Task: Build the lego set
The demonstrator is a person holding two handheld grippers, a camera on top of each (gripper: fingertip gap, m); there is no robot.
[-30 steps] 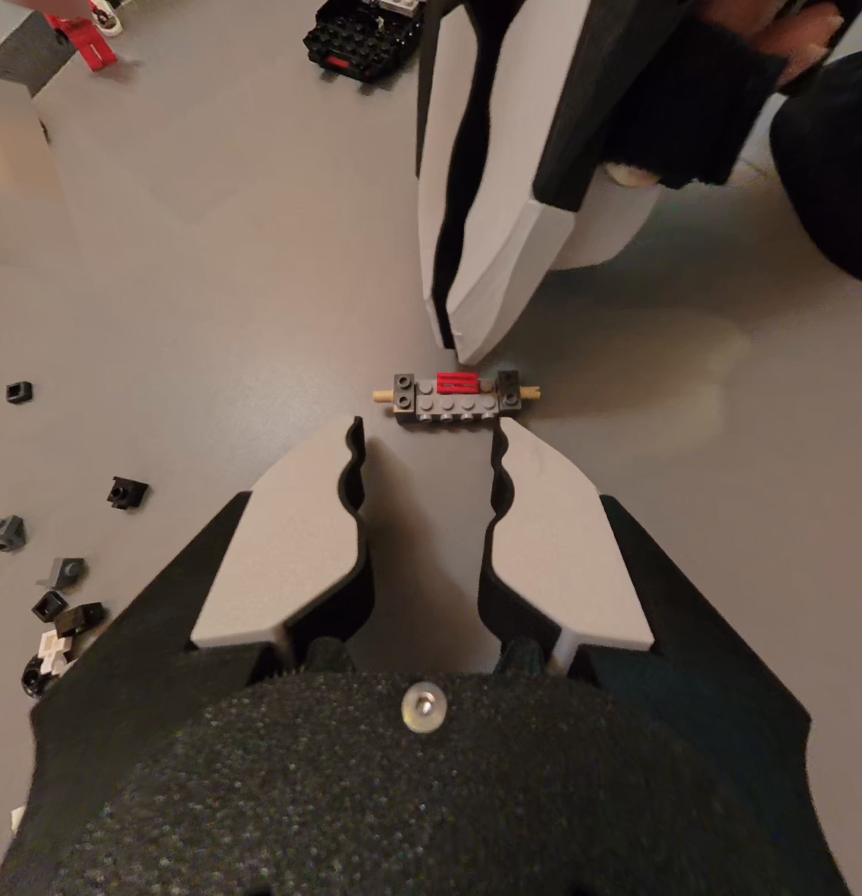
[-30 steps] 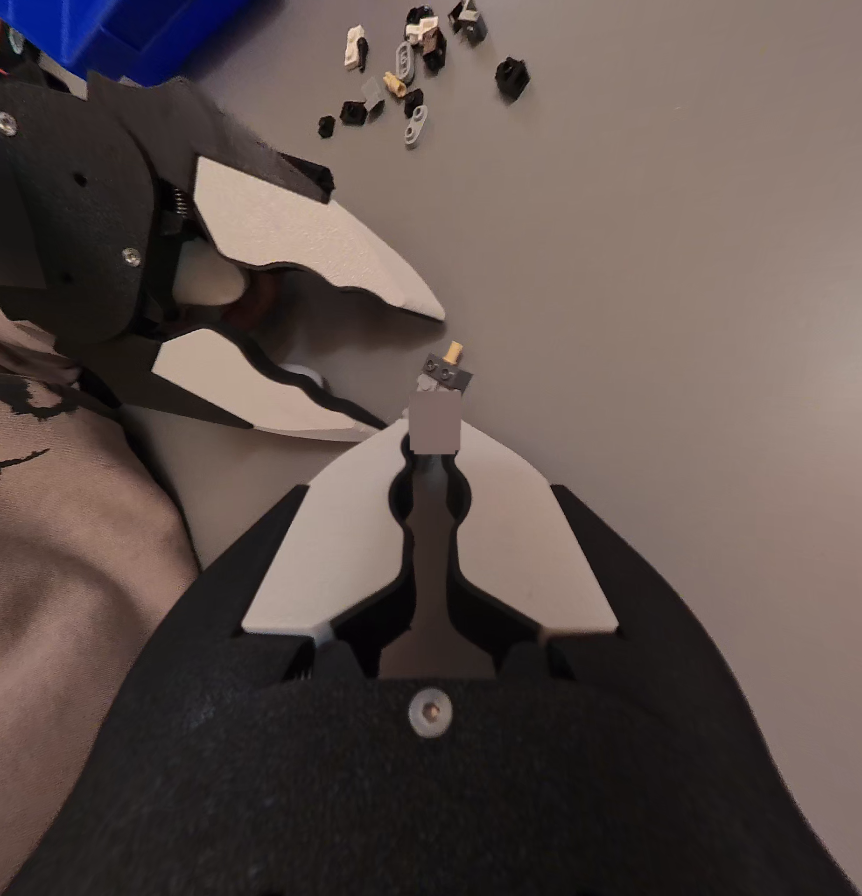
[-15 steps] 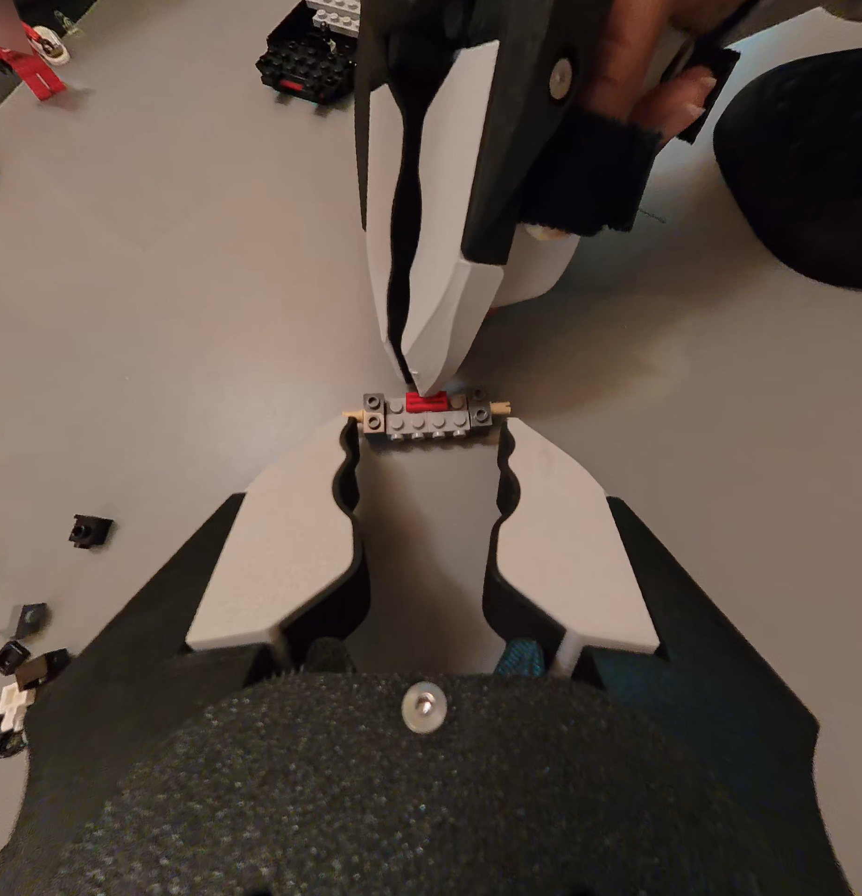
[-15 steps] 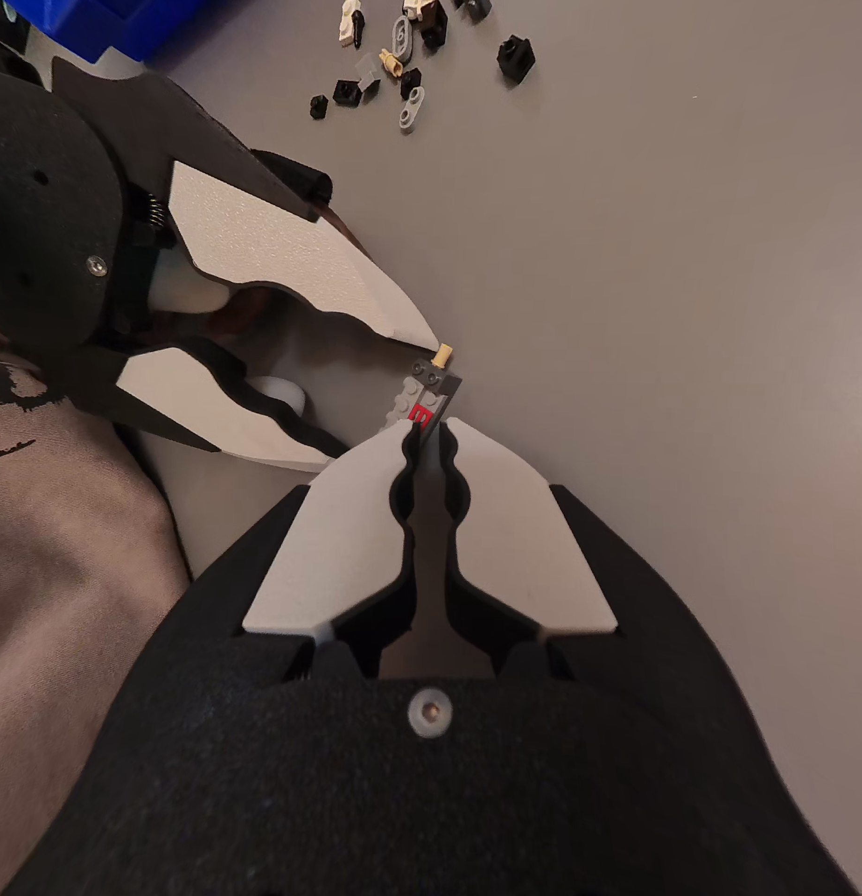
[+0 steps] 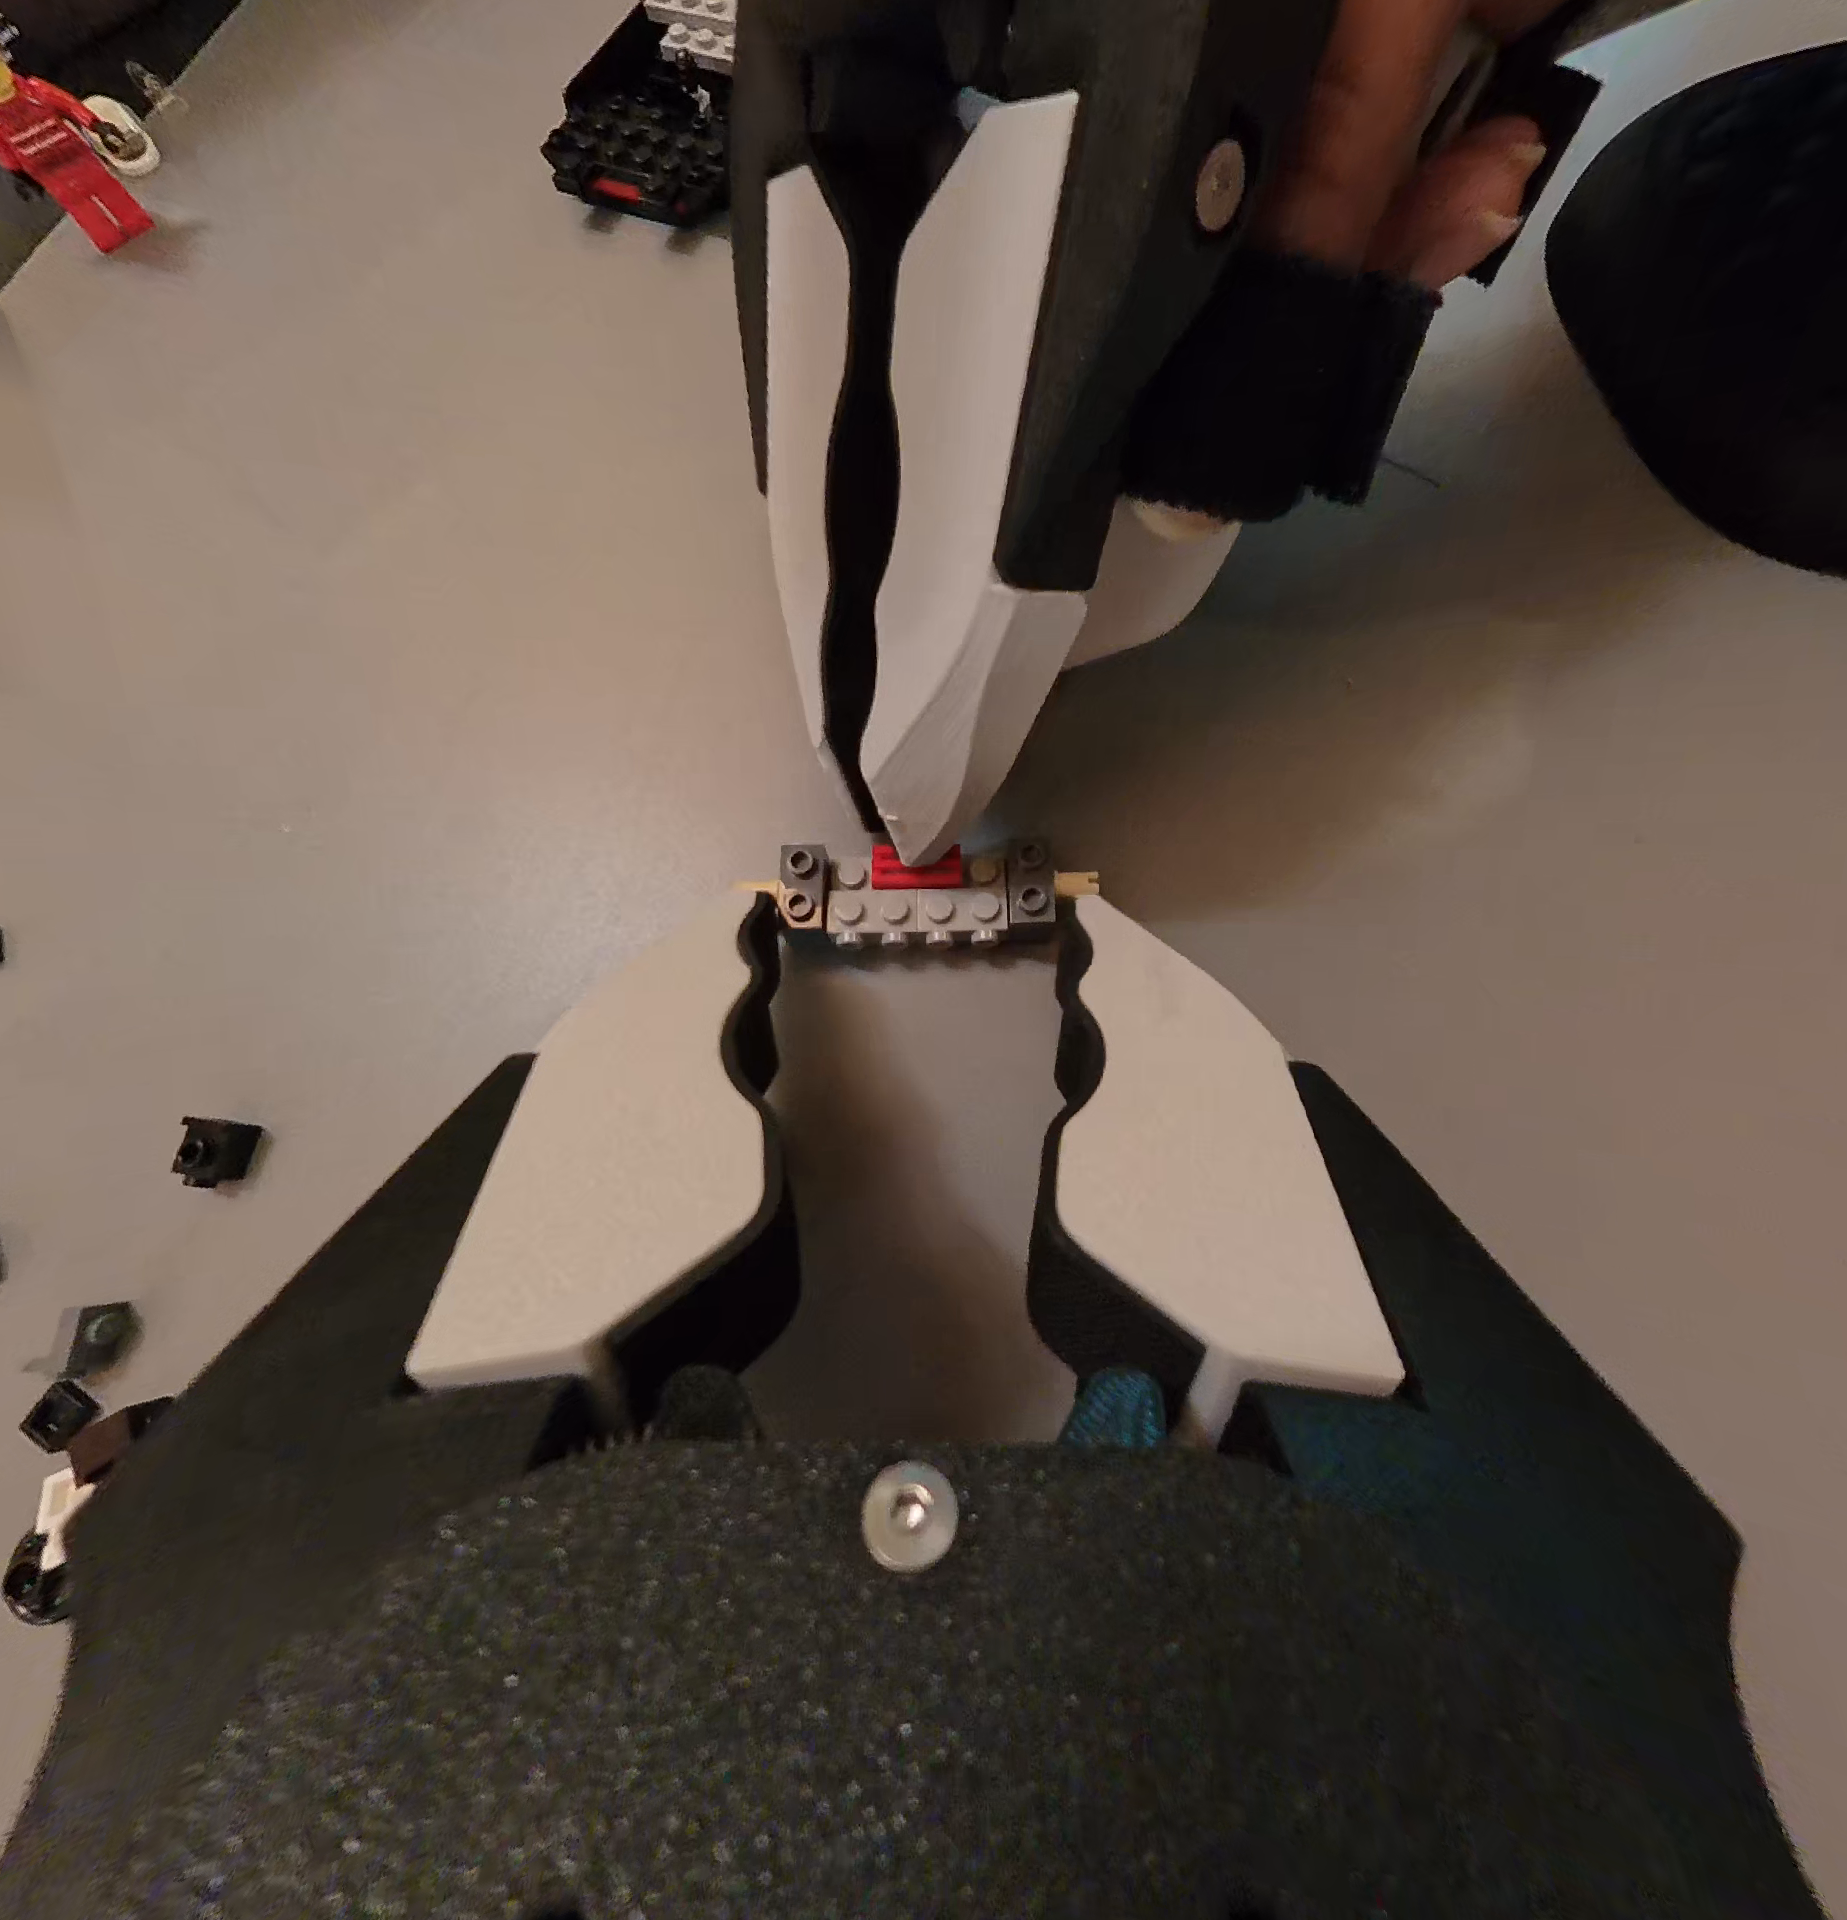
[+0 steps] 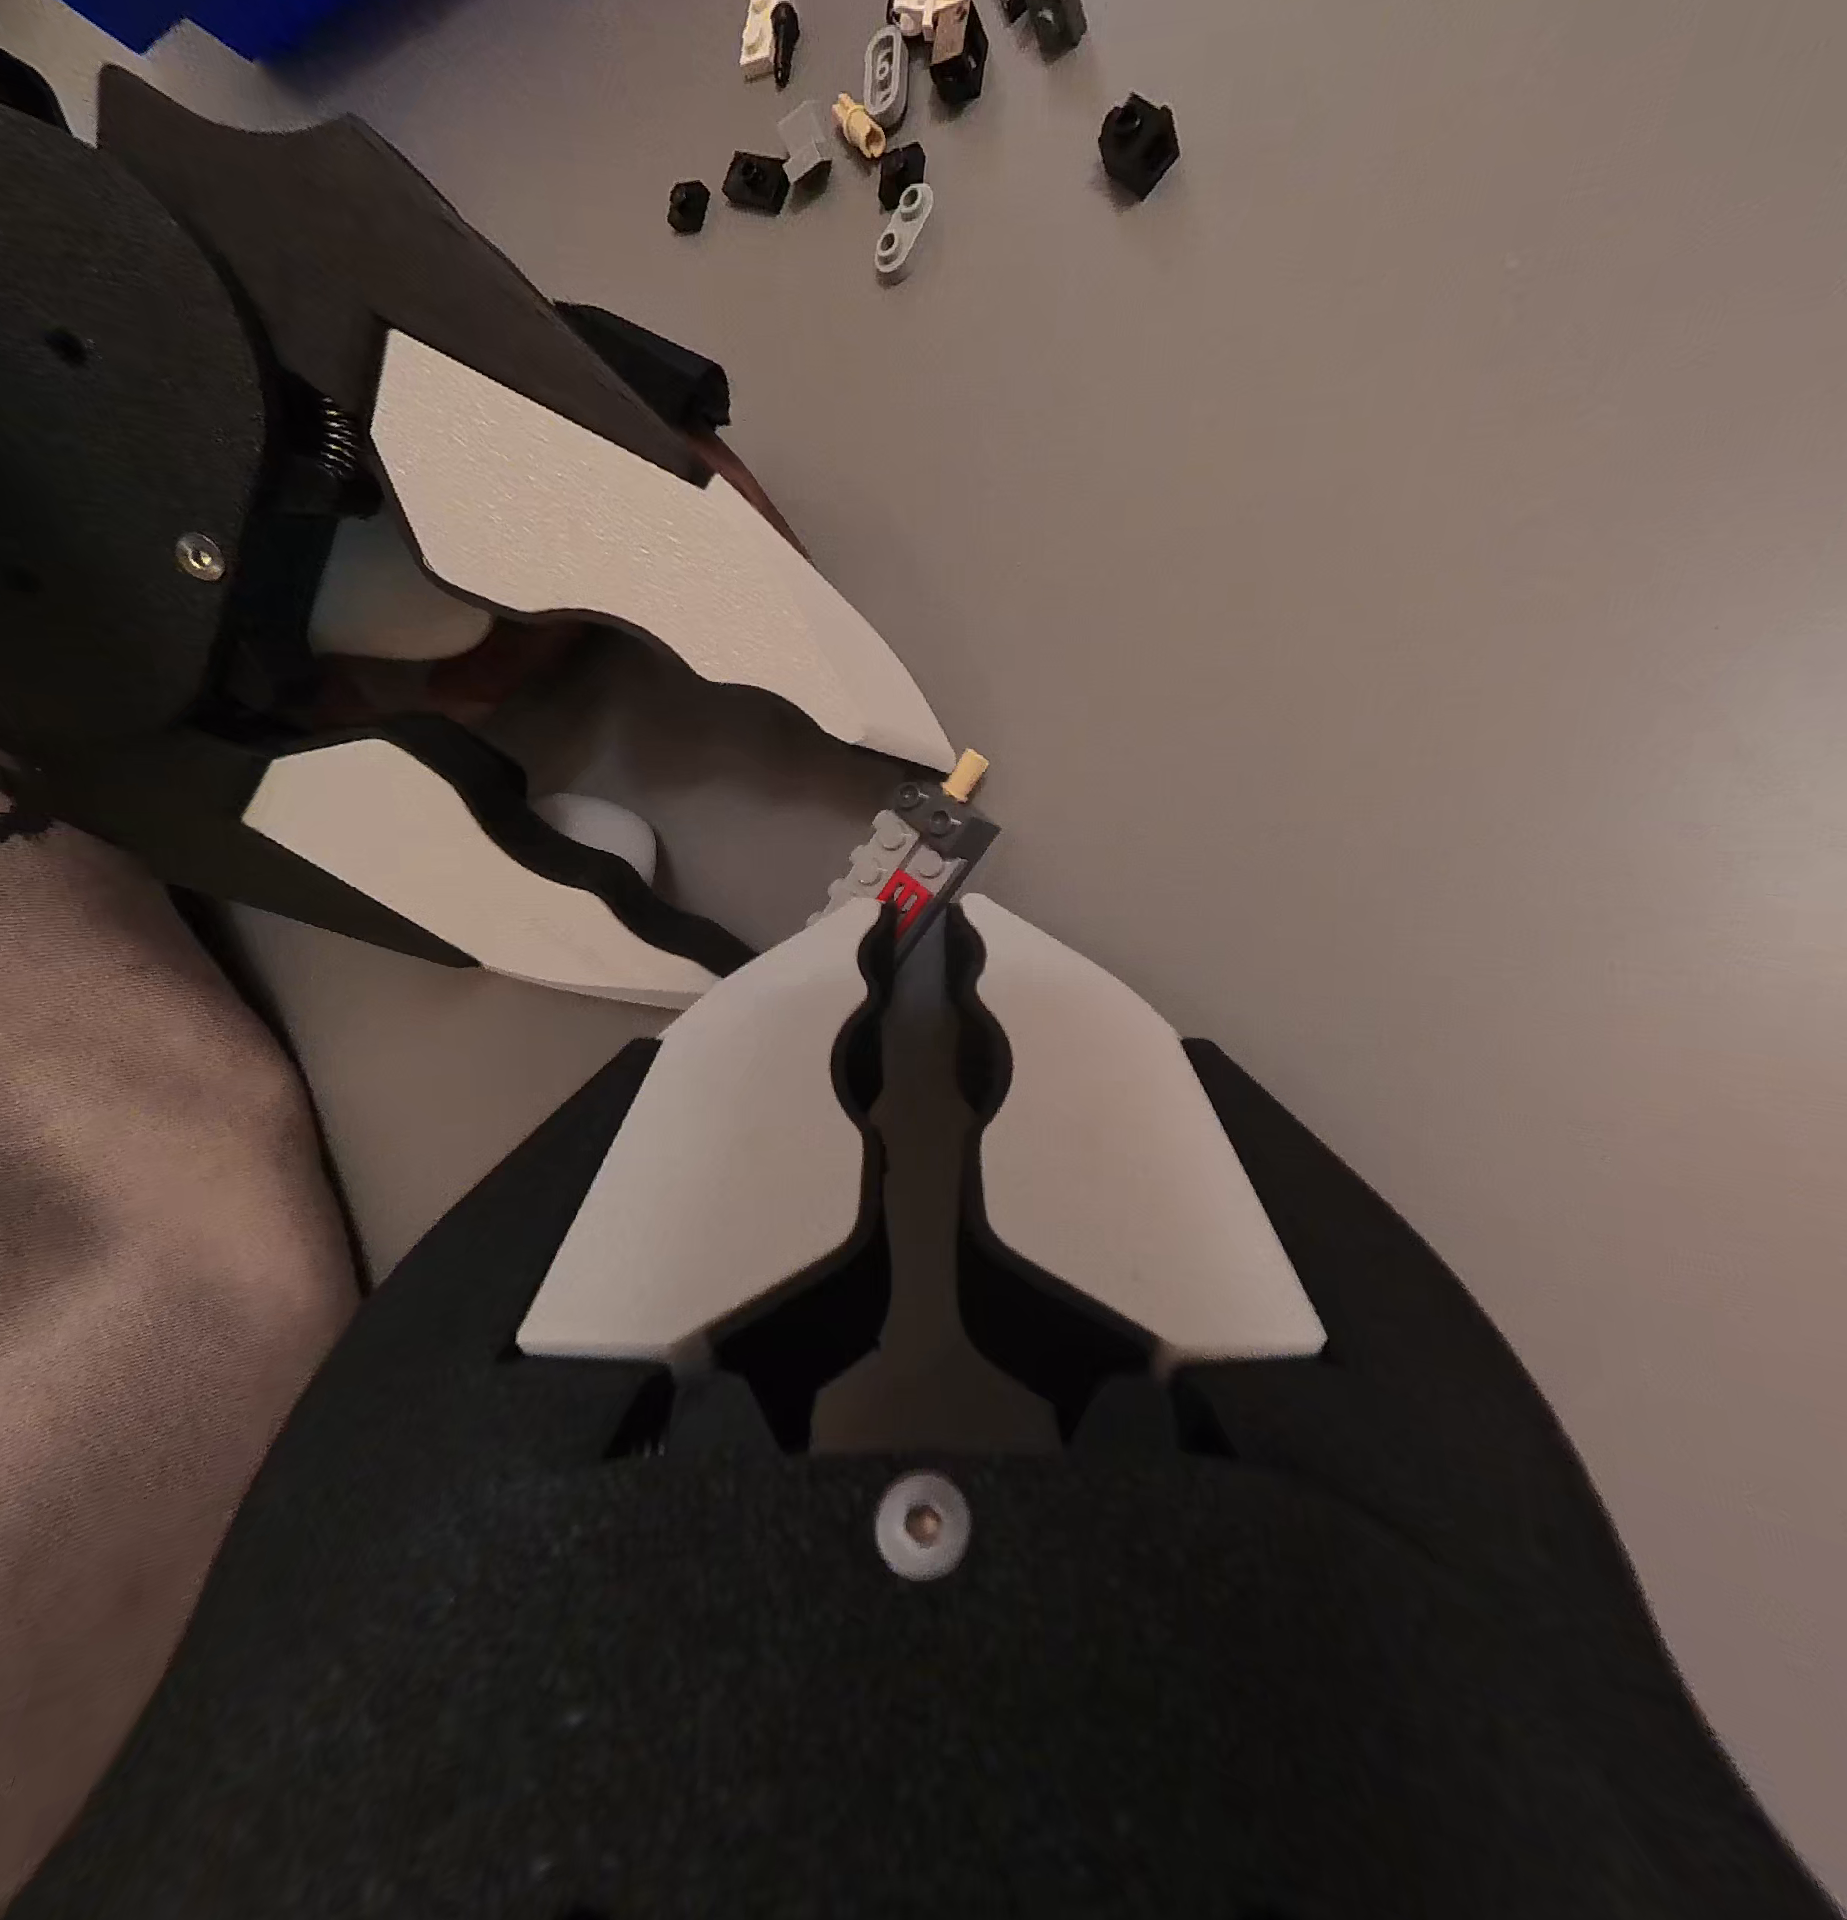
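Bracing the small grey axle assembly (image 5: 917, 899) is what your left gripper (image 5: 914, 925) appears to be doing: its fingers (image 5: 690, 997) are spread, one tip at each end of the assembly, close to the tan pins that stick out sideways, so the piece cannot slide along the tabletop (image 5: 379, 623). Whether those tips actually touch the assembly, you cannot tell from either view.

Your right gripper (image 6: 919, 914) comes down on the assembly from above, its fingers (image 6: 1054, 997) pressed nearly together with only a thin slit between them, and the tips sit on the red tile (image 5: 916, 865) in the middle of the assembly's far row. In the right wrist view a thin grey piece seems to stand in that slit, but it is too narrow to be sure you are pinching anything. Judged from this, you are seating or pressing a part onto the studs, and the left fingers are there to take the push.

Beyond the assembly on its far side stands a black studded build (image 5: 638, 156), and farther left of that lies a red minifigure (image 5: 41, 135). Loose small pieces (image 6: 867, 114) are scattered well apart from the assembly, on your left gripper's left side.
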